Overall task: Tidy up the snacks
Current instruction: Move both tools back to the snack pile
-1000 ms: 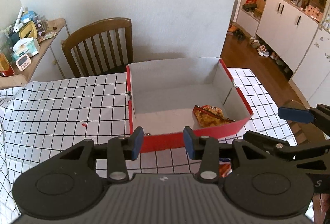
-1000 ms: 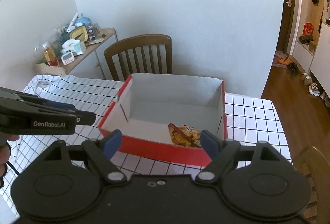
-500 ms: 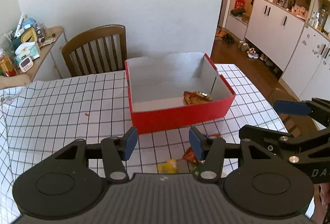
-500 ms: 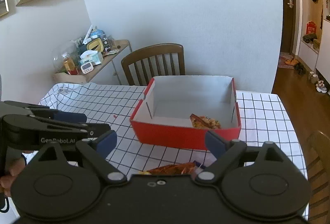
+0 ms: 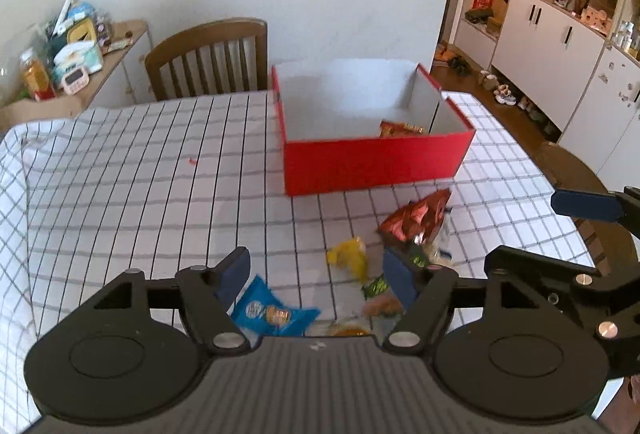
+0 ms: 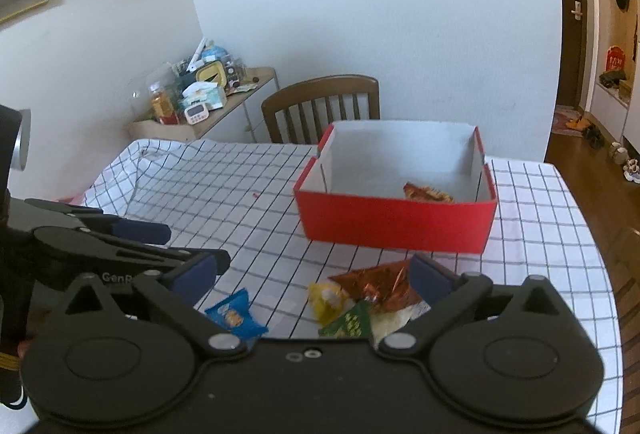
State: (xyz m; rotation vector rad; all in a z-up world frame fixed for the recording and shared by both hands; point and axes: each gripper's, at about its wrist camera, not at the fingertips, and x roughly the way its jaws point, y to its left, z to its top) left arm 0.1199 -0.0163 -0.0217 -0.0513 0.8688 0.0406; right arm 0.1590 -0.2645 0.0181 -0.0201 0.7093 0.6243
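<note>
The red box (image 5: pixel 376 164) sits on the tabletop (image 5: pixel 140 174) with one packet (image 5: pixel 400 129) inside; the other snacks (image 5: pixel 412 222) lie just before it. Both grippers, left (image 5: pixel 316 276) and right (image 6: pixel 310 278), have just been opening, fingers apart and empty. One packet should be singled out and pinched squarely.

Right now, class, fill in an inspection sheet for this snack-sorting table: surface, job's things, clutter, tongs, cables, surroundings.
Surface: table under a checked cloth, rumpled at its left edge.
Job's things: red box open, one orange snack packet inside; loose on the cloth in front are a blue packet, a yellow packet, a red-brown foil bag and a green packet.
Clutter: small red scrap on the cloth.
Tongs: left tongs open, nothing between; right tongs open wide, nothing gripped; both have just been opening.
Cables: nothing seen.
Surroundings: wooden chair, cluttered side shelf, white cabinets.
</note>
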